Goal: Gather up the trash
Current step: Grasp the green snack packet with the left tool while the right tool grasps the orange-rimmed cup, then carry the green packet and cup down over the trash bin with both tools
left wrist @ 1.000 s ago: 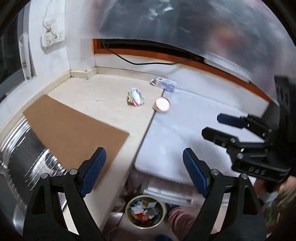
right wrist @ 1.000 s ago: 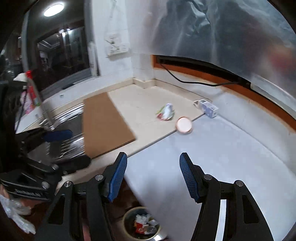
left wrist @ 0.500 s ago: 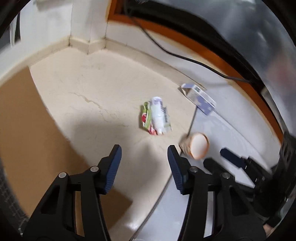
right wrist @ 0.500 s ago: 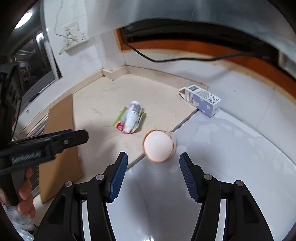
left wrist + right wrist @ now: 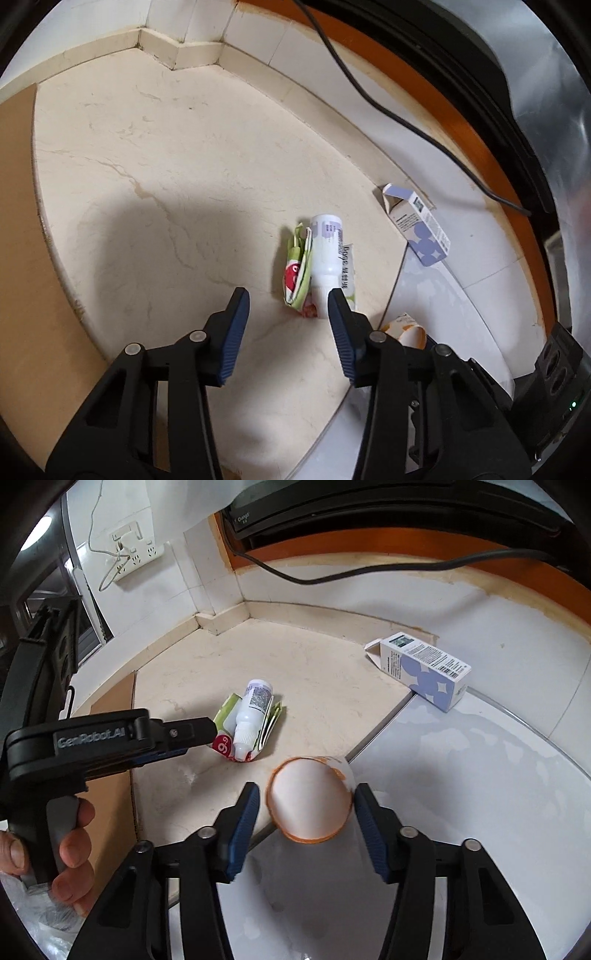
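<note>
A small white bottle lies on a crumpled green and red wrapper on the cream counter. My left gripper hovers just short of this bundle. Its jaws are closing with only the wrapper's near edge between the tips, and the pads touch nothing. A paper cup with an orange rim lies on its side, mouth toward the camera, between the jaws of my right gripper. Those jaws are closing too, and a gap shows at the left pad. From the right wrist view, the left gripper reaches the wrapper from the left.
A white and purple carton lies at the back right where the counter meets a white surface. A brown cardboard sheet covers the counter's left side. A black cable runs along the wall. A hand holds the left gripper's handle.
Both grippers have come down and forward to the counter. The left jaws have narrowed near the wrapper bundle. The right jaws have closed in around the cup.
</note>
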A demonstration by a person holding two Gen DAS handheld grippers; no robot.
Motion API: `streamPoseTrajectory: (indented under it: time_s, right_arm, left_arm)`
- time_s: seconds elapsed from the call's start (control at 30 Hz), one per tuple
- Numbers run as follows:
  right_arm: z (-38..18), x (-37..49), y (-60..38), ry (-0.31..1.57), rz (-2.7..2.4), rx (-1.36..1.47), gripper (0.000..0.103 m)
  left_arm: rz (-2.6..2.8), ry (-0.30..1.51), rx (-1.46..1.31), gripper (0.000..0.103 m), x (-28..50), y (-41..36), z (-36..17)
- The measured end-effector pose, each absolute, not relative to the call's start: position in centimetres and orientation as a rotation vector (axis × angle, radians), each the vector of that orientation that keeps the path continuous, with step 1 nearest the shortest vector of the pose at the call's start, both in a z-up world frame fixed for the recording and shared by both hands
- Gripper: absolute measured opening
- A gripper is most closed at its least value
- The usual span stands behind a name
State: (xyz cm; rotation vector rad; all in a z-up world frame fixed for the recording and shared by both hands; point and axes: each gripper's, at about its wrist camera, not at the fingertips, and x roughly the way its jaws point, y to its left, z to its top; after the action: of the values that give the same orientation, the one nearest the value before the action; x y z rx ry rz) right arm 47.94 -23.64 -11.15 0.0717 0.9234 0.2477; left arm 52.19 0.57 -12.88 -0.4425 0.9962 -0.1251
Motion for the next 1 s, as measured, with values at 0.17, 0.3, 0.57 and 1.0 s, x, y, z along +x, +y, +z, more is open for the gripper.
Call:
streamPoseTrajectory:
  time_s: [0.17, 0.3, 0.57, 1.0]
  right_arm:
    - [-11.4, 48.2, -23.6, 0.921, 0.255, 0.076, 0.052]
    - [-11.5, 48.4, -23.5, 0.925, 0.248, 0.07, 0.052]
    - [-11.6, 48.4, -23.1, 0.928, 0.247, 0.048, 0.053]
    - [-9.9, 46.9, -24.3, 0.86, 0.198, 0.019, 0.051]
  left_arm:
    - [-0.12, 1.005, -0.449, 0.04, 53.5, 0.3, -13.5]
    - [-0.125, 1.004, -0.464, 0.013, 54.1, 0.0, -13.6]
    - [-0.056, 0.881, -0.299, 0.004, 52.3, -1.5, -10.7]
    - [-0.008, 0.718, 0.135, 0.003, 49.1, -7.6, -7.0]
